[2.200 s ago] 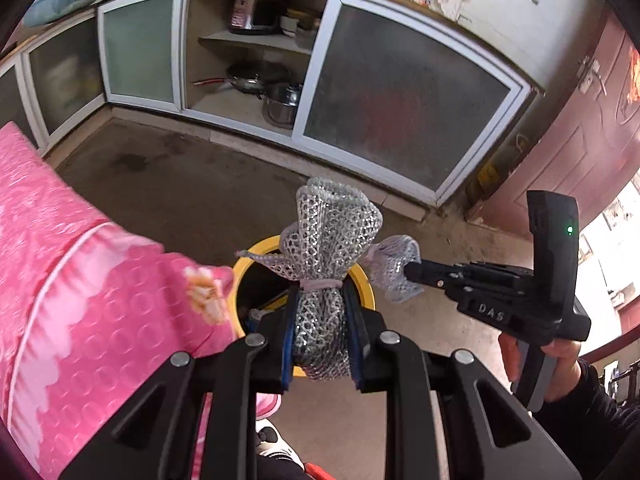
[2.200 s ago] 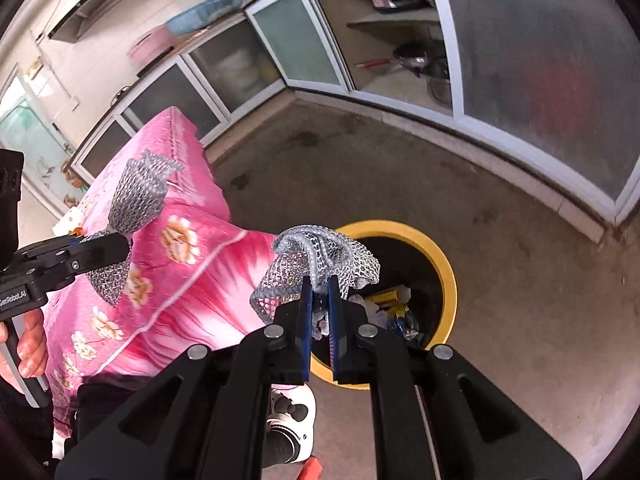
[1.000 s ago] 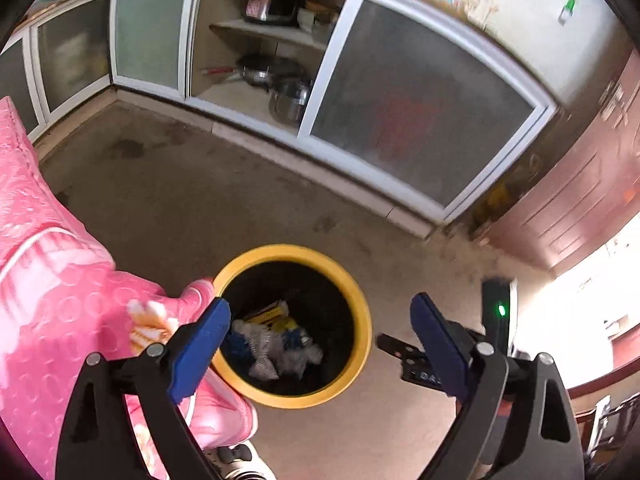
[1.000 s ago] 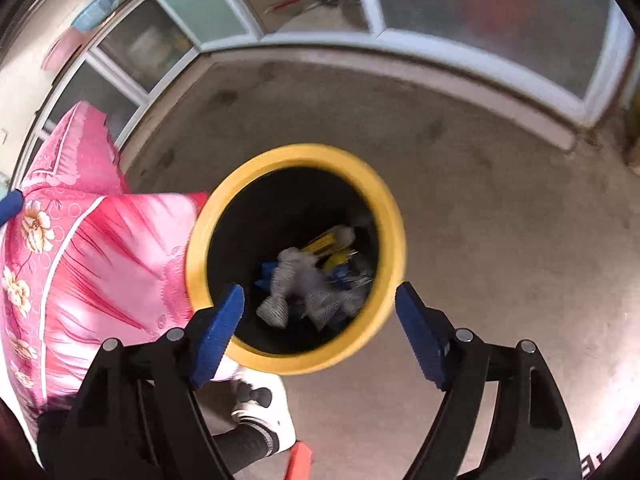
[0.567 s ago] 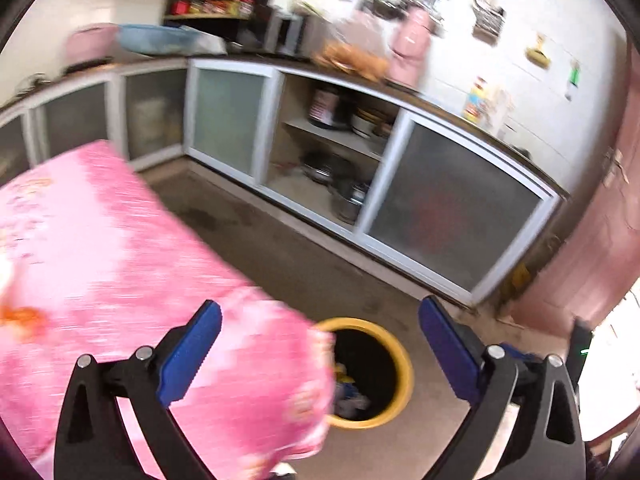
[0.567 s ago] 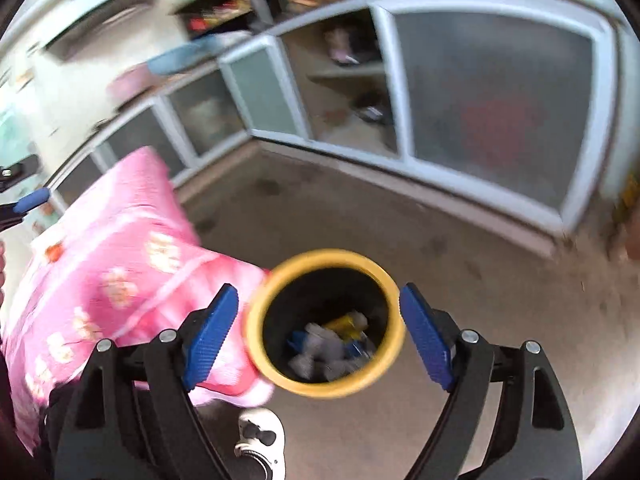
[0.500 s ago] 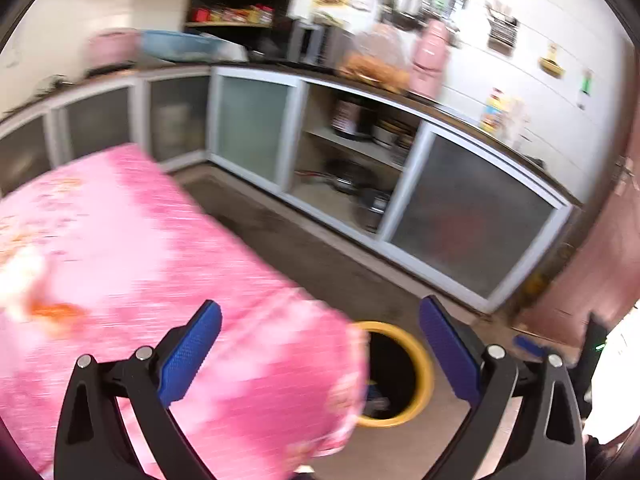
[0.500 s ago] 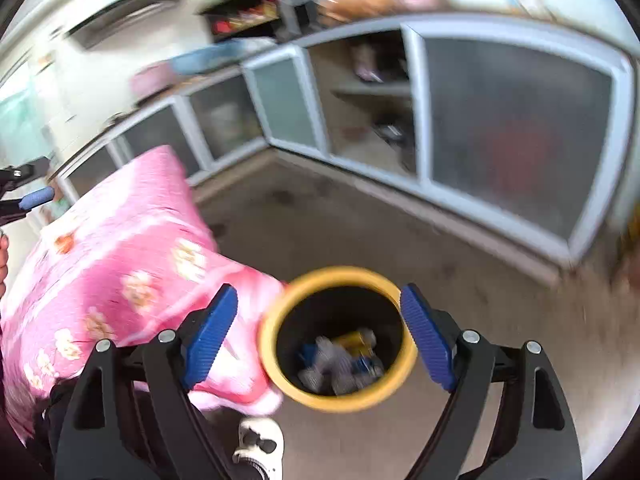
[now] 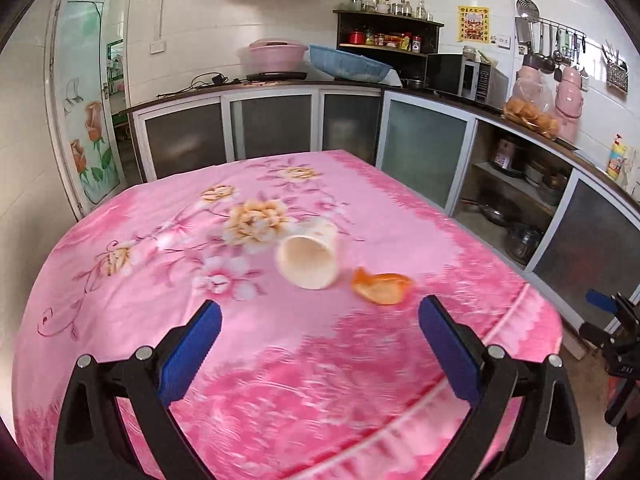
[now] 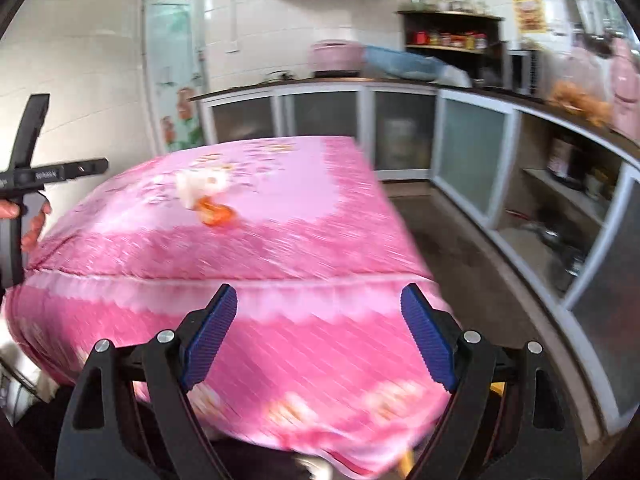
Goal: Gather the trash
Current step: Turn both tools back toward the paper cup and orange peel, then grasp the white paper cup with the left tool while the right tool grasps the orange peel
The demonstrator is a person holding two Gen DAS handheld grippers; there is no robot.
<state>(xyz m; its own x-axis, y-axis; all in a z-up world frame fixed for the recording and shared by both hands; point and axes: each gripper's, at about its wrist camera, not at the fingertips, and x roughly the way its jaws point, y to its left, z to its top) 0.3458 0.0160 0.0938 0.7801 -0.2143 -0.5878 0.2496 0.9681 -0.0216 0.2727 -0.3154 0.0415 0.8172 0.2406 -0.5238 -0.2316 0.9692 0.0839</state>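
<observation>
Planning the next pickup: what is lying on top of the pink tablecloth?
On the tablecloth lie a tipped paper cup and an orange peel beside it. The cloth hides whatever is underneath.

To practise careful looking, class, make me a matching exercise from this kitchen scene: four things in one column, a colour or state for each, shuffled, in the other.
Things:
1. cup
2. peel
3. tablecloth
4. left gripper

Descriptions:
A. pink with flowers
B. open, holding nothing
C. lying on its side
D. orange

Pairs: 1-C, 2-D, 3-A, 4-B
</observation>
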